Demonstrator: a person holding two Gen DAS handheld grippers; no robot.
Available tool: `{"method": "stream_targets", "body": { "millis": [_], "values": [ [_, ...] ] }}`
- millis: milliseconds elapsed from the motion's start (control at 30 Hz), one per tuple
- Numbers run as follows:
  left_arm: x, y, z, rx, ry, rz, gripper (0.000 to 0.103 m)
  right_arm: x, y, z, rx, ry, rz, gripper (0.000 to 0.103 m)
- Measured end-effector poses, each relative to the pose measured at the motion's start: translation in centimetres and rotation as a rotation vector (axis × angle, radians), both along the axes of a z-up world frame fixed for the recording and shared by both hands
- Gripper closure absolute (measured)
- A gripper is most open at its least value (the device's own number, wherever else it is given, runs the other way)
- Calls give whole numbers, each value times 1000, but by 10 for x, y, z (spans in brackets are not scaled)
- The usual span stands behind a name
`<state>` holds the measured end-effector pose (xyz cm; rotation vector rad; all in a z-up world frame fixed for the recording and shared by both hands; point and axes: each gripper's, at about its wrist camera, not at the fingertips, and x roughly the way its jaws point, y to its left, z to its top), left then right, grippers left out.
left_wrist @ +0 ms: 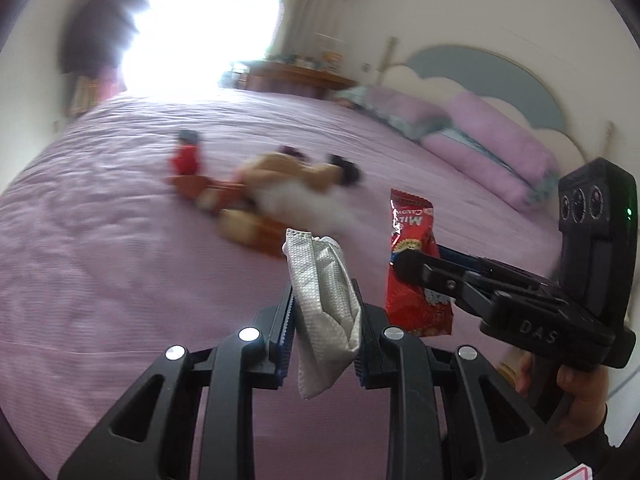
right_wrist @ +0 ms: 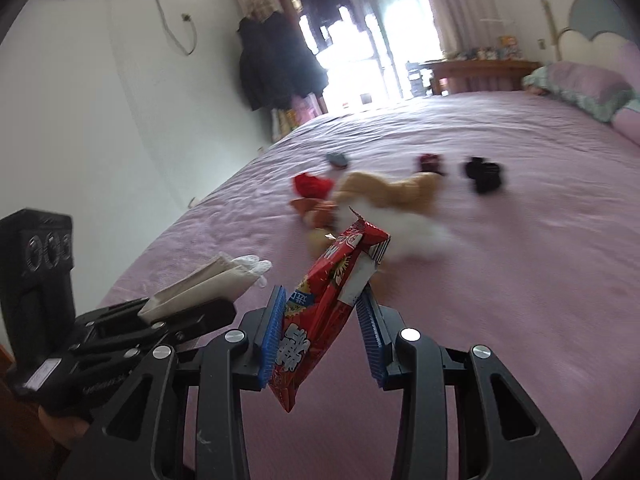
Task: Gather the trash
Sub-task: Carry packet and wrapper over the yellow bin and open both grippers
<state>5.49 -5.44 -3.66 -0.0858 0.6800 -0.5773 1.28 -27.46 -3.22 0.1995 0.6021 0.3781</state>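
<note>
My left gripper (left_wrist: 325, 300) is shut on a crumpled white face mask (left_wrist: 324, 312) and holds it above the purple bed (left_wrist: 120, 260). My right gripper (right_wrist: 322, 300) is shut on a red snack wrapper (right_wrist: 320, 316), also lifted above the bed. In the left wrist view the right gripper (left_wrist: 404, 268) shows at the right with the red wrapper (left_wrist: 412, 240) hanging from it. In the right wrist view the left gripper (right_wrist: 200, 308) shows at the left with the white mask (right_wrist: 208, 284) in it.
A tan and white plush toy (right_wrist: 384, 196) lies in the middle of the bed (right_wrist: 520, 280) with red items (right_wrist: 312, 184) and a black item (right_wrist: 484, 174) around it. Purple pillows (left_wrist: 492, 140) lie at the headboard. A bright doorway (right_wrist: 360, 40) and hanging coats (right_wrist: 276, 64) are beyond.
</note>
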Motion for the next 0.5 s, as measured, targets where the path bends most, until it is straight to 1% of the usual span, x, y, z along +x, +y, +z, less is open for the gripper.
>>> {"method": "stream_targets", "body": {
  "millis": [133,167,233,267,500],
  "values": [
    [-12,-51,-5,-4,12,-107,78,-38,-54,-2,-5,-13,-98,67],
    [-17,-70,-7,-7,22,-151,78,-48,-66,-2,-4,-16,-117,67],
    [-24,-97,-11,-5,37,-210,78,-71,-93,-2,-17,-24,-178,67],
    [-29,-117,-14,-1,49,-251,78,-81,-105,-4,-22,-26,-208,67],
    [-59,-208,-36,46,99,-428,78,-146,-180,-25,-15,-8,-395,67]
  ]
}}
